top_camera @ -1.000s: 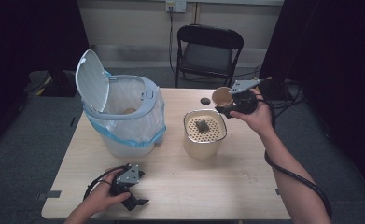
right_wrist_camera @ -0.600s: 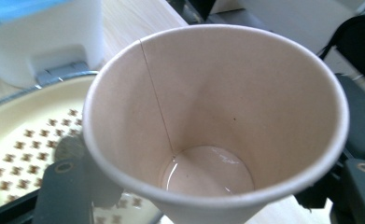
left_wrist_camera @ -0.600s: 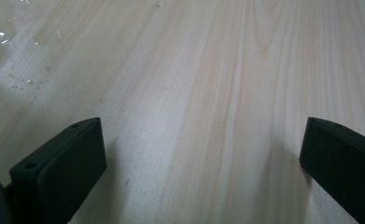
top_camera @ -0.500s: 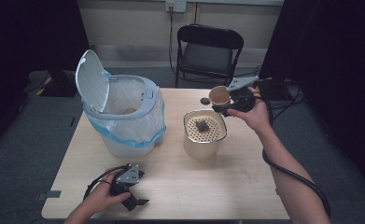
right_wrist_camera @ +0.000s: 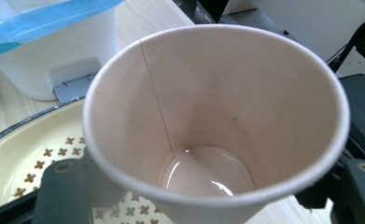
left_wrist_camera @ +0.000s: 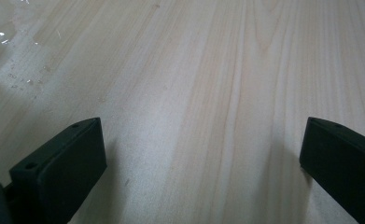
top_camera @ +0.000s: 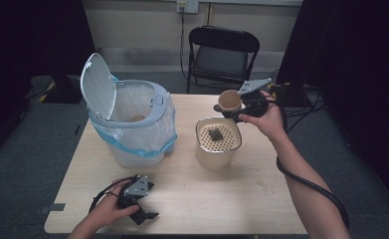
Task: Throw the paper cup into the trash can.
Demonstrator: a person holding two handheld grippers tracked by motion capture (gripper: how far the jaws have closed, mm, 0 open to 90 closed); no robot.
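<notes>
My right gripper (top_camera: 231, 105) is shut on a tan paper cup (top_camera: 229, 99), held in the air just behind the cream enamel pot (top_camera: 216, 160). In the right gripper view the cup (right_wrist_camera: 217, 107) sits between the jaws of the gripper (right_wrist_camera: 213, 186), its mouth towards the camera and a little clear liquid pooled at its bottom. The pot's perforated insert (top_camera: 224, 142) carries a small dark lump (top_camera: 215, 133). My left gripper (top_camera: 149, 201) rests on the table (top_camera: 207, 199) near the front left, jaws wide open with bare wood between them (left_wrist_camera: 203, 154).
A white bin (top_camera: 132, 154) with a blue liner stands at the back left, its lid (top_camera: 97, 84) tipped up. A black folding chair (top_camera: 222, 55) stands behind the table. A few water drops (left_wrist_camera: 12, 74) lie on the wood ahead of the left gripper.
The right gripper has drifted slightly left with the cup, closer over the pot's far rim. The left gripper has stayed where it was.
</notes>
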